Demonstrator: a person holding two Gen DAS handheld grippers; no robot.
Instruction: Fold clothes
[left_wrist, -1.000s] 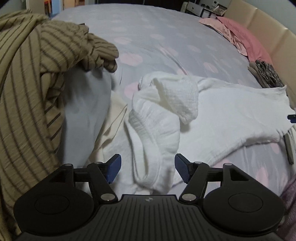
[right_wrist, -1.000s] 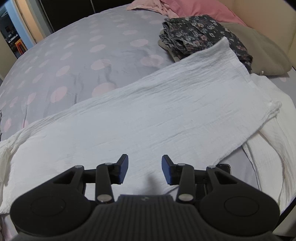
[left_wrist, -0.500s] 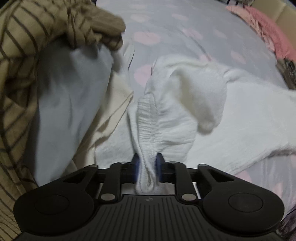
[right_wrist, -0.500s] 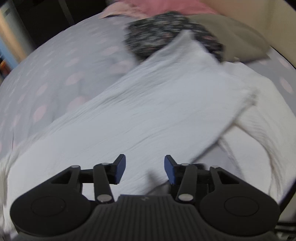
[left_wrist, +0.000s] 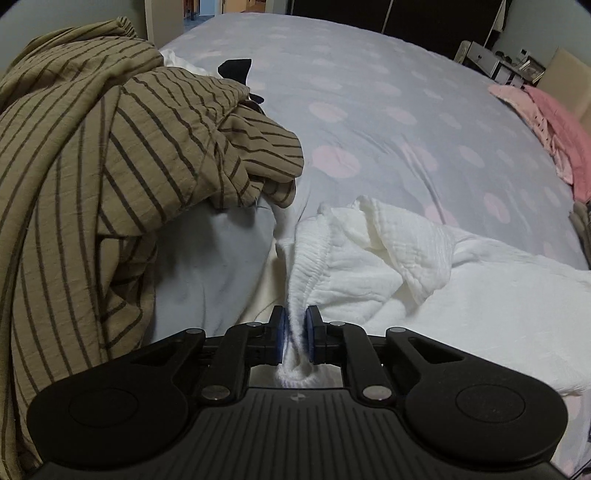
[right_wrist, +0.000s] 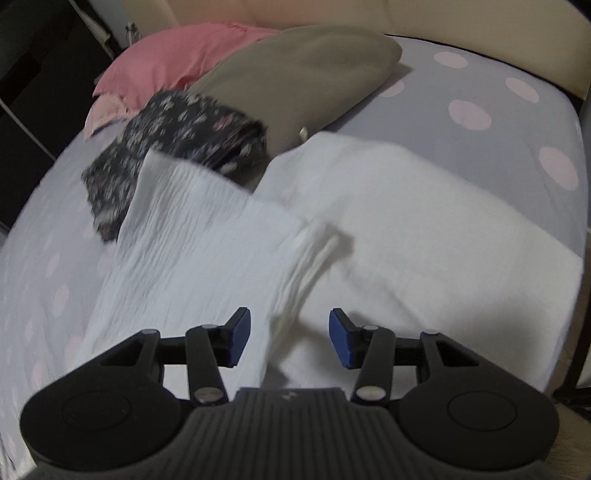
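White garment (left_wrist: 388, 258): crinkled cotton, spread across the polka-dot bed (left_wrist: 369, 110), elastic waistband bunched at the near edge. Left hand-held gripper (left_wrist: 294, 334): clenched on that waistband (likely an anchor for the fold). Right hand-held gripper (right_wrist: 290, 336): released, poised over the leg panel (right_wrist: 207, 236), nothing held. Striped brown garment (left_wrist: 110, 166): heaped at left, unfolded. Floral garment (right_wrist: 173, 147): folded beside the pillows.

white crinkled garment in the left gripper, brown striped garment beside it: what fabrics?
White crinkled garment: looks like soft matte cotton gauze, going by the fine puckered weave and gathered elastic edge pinched in the left gripper. Brown striped garment: seemingly a light woven cotton or linen blend, matte, with a slightly crinkled surface and thin dark stripes. Fibre content can't be confirmed by sight.
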